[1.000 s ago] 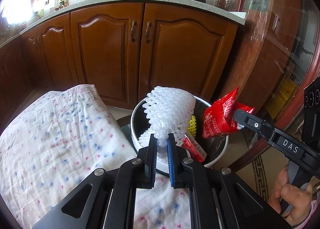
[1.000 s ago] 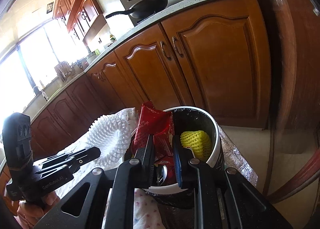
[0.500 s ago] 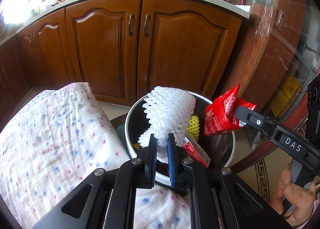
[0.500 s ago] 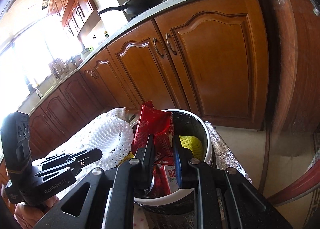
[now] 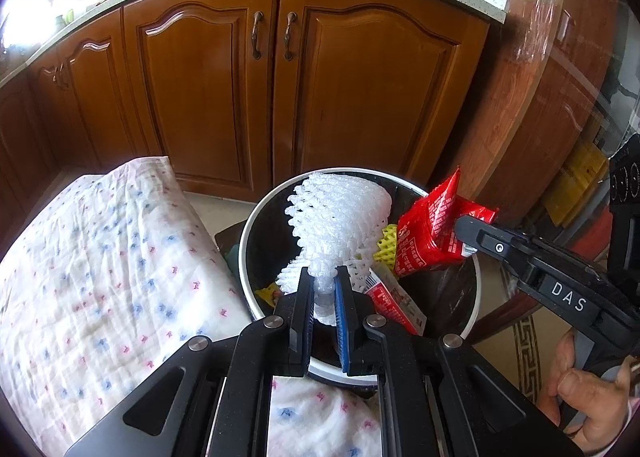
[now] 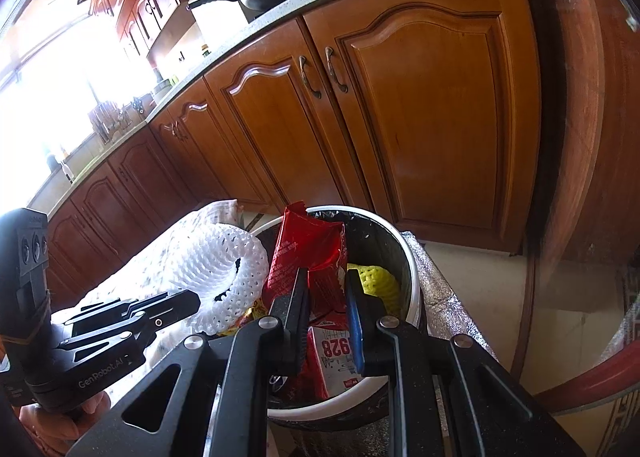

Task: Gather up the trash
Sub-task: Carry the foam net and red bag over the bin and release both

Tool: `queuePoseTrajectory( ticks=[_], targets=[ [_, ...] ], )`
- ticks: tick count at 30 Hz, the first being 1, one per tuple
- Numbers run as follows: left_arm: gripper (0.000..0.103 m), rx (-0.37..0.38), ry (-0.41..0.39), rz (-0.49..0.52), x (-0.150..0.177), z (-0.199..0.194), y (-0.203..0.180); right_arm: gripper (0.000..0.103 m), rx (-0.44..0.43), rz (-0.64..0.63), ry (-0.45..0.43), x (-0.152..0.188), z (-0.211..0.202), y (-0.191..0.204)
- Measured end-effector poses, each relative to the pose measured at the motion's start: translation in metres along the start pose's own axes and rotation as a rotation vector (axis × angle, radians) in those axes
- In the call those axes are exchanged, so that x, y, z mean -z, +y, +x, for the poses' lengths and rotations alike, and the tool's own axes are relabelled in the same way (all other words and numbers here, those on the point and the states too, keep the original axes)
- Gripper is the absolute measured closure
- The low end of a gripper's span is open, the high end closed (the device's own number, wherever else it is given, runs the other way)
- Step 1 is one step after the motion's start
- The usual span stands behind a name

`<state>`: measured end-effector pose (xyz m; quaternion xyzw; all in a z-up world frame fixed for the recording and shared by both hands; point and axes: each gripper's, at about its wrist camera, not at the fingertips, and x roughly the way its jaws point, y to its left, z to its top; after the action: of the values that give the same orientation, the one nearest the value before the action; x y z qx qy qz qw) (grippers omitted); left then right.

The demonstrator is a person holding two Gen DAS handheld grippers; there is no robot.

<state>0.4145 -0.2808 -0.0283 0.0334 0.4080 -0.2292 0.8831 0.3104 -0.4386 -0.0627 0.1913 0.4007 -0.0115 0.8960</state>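
A white-rimmed trash bin (image 5: 256, 225) with a black liner stands below both grippers. My left gripper (image 5: 323, 281) is shut on the stem of a white foam fruit net (image 5: 340, 213), which hangs over the bin's mouth. My right gripper (image 6: 326, 277) is shut on a red snack wrapper (image 6: 308, 249), held upright above the bin (image 6: 412, 277). The same wrapper (image 5: 432, 229) shows pinched in the right gripper (image 5: 466, 231) at the bin's right side. Inside the bin lie a yellow foam net (image 6: 376, 281) and a red and white packet (image 5: 392, 301). The white net (image 6: 224, 273) appears left of the wrapper.
A white cloth with pink and blue specks (image 5: 100, 277) covers the surface left of the bin. Brown wooden cabinet doors (image 5: 280, 77) under a speckled countertop fill the background. A round glass-topped table edge (image 6: 580, 377) curves at the right. A hand (image 5: 588, 401) grips the right tool.
Both grippers have come forward and lower over the bin with their loads. The bin looks larger, and the pan and pot on the counter have slid up out of the left view.
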Motion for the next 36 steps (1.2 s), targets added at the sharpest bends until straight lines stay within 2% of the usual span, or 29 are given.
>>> queuePoseTrajectory(
  ticks=[23,26,31,32,34,36],
  targets=[
    [0.093,-0.007,0.069,0.024,-0.011,0.027,-0.010,0.086,0.038,-0.028,0.104,-0.003,0.030,-0.004],
    [0.093,-0.010,0.069,0.027,-0.011,0.028,-0.010,0.084,0.038,-0.030,0.110,-0.004,0.032,-0.004],
    [0.080,-0.018,0.058,0.021,-0.011,0.022,-0.009,0.081,0.032,-0.022,0.113,-0.003,0.031,-0.005],
    [0.079,-0.019,0.056,0.019,-0.010,0.020,-0.009,0.079,0.033,-0.019,0.112,-0.003,0.031,-0.006],
    [0.067,-0.023,0.052,0.014,-0.009,0.015,-0.008,0.071,0.029,-0.016,0.107,-0.004,0.029,-0.007],
    [0.064,-0.025,0.038,0.011,-0.007,0.010,-0.006,0.061,0.022,-0.010,0.099,-0.004,0.026,-0.007]
  ],
)
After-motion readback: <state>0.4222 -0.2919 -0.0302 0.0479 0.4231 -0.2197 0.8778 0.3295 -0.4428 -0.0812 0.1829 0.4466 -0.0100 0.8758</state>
